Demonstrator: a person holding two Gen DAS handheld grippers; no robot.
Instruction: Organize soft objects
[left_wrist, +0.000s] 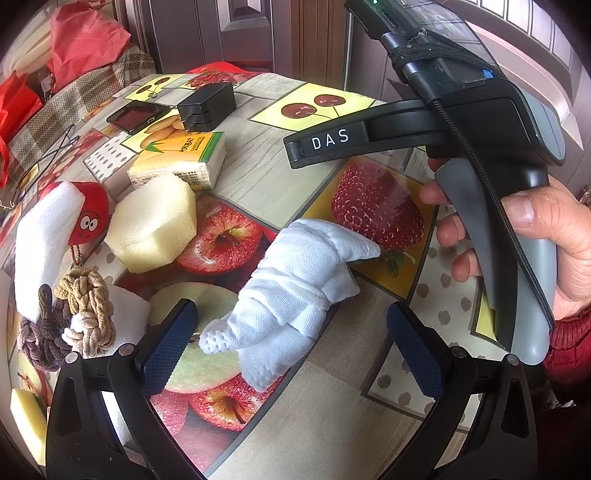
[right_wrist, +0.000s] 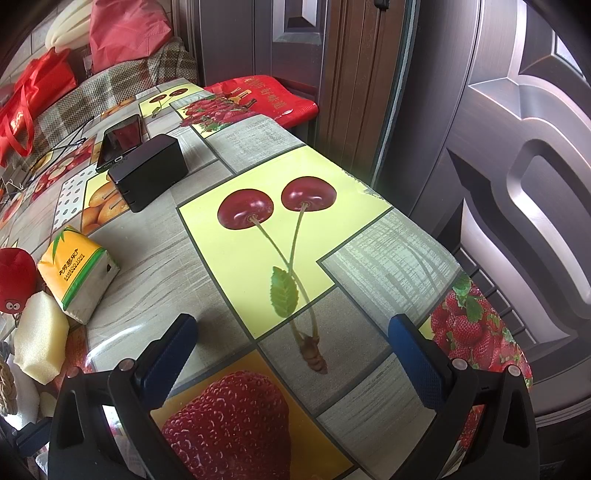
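A crumpled white glove (left_wrist: 295, 284) lies on the fruit-print tablecloth (left_wrist: 258, 177), between the wide-apart fingers of my open left gripper (left_wrist: 293, 347); its fingertips reach close to the left pad (left_wrist: 170, 347). To the left sit a yellow sponge (left_wrist: 155, 225), a white foam block (left_wrist: 44, 243), a red plush with eyes (left_wrist: 90, 214) and a knotted rope bundle (left_wrist: 79, 314). A tissue pack (left_wrist: 184, 158) lies behind the sponge. My right gripper (right_wrist: 291, 350) hovers open over the cherry print with nothing in it. A hand (left_wrist: 554, 240) holds its handle at the right of the left wrist view.
A black box (right_wrist: 151, 170) and a phone (right_wrist: 122, 142) lie at the back of the table. A red bag (right_wrist: 262, 98) sits beyond the far edge. The table's right edge (right_wrist: 491, 295) runs close to a dark metal door (right_wrist: 517, 147). Red bags and cushions are piled at far left.
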